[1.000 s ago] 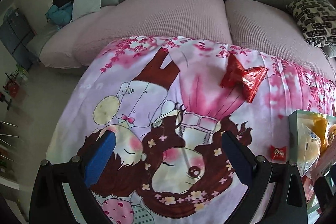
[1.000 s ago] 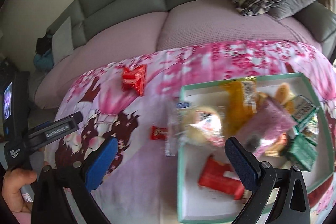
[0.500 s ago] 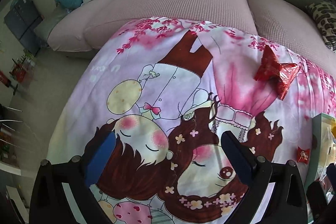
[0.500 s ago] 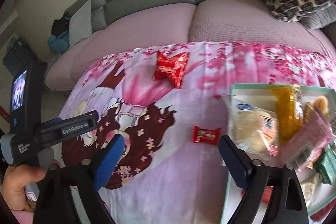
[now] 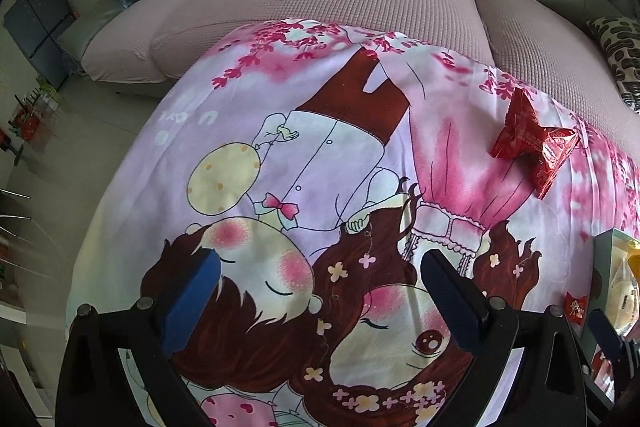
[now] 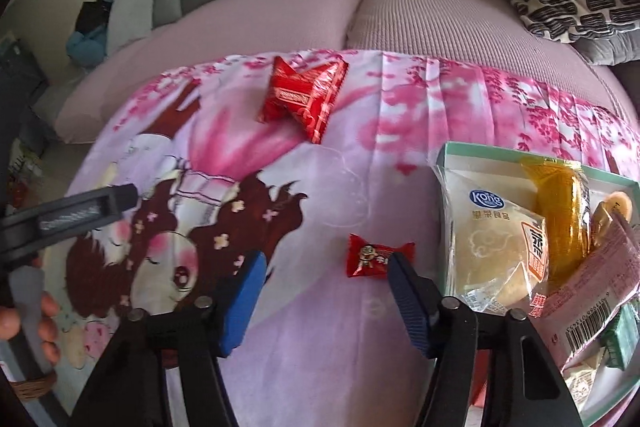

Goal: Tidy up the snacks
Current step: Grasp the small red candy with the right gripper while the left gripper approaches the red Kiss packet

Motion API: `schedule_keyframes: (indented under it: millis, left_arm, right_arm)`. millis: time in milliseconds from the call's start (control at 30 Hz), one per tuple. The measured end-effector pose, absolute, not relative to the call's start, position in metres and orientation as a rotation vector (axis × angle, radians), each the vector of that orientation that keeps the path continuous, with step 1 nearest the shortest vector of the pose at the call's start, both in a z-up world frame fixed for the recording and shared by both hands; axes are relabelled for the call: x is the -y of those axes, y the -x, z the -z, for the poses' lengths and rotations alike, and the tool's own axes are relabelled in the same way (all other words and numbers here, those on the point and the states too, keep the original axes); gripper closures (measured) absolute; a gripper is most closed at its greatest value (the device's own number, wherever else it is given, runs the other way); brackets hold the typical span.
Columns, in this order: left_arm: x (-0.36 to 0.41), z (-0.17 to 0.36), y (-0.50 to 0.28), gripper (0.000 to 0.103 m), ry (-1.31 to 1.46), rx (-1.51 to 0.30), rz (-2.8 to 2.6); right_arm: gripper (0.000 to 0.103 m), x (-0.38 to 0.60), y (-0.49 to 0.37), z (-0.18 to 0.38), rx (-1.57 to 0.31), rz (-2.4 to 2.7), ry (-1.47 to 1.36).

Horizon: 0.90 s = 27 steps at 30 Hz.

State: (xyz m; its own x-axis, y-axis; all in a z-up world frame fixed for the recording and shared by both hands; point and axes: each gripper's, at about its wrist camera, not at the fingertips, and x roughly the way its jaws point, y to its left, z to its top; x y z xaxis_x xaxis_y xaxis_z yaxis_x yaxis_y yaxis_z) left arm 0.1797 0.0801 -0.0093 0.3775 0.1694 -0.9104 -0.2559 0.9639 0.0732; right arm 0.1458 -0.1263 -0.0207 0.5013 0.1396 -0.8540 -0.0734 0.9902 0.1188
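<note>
The right gripper (image 6: 324,281) now sits low over the cloth, with the small candy (image 6: 378,255) just ahead of its right finger instead of far ahead, and its fingers are closer together. The box (image 6: 442,151) has slid off to its right.

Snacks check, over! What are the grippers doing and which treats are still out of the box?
Both grippers open, empty. Right gripper right by the small red candy. Big red packet still loose on the blanket, outside the box. Nothing in the way.
</note>
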Motion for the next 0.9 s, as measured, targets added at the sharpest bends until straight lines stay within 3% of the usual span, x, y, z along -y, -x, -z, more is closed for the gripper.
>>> schedule_keyframes:
  millis: [300, 367, 567, 900]
  left_arm:
    - [-0.084, 0.012, -0.182, 0.003, 0.108, -1.154, -0.267]
    - [-0.084, 0.013, -0.182, 0.003, 0.112, -1.155, -0.264]
    - [-0.083, 0.016, -0.183, 0.003, 0.117, -1.159, -0.257]
    - [-0.075, 0.025, -0.19, 0.003, 0.123, -1.177, -0.221]
  right_arm:
    - [0.041, 0.123, -0.152, 0.036, -1.059, -0.082, 0.001]
    - [0.048, 0.121, -0.154, 0.039, -1.066, -0.078, 0.012]
    - [0.055, 0.119, -0.157, 0.041, -1.065, -0.079, 0.02]
    - [0.08, 0.12, -0.165, 0.043, -1.055, -0.038, 0.046]
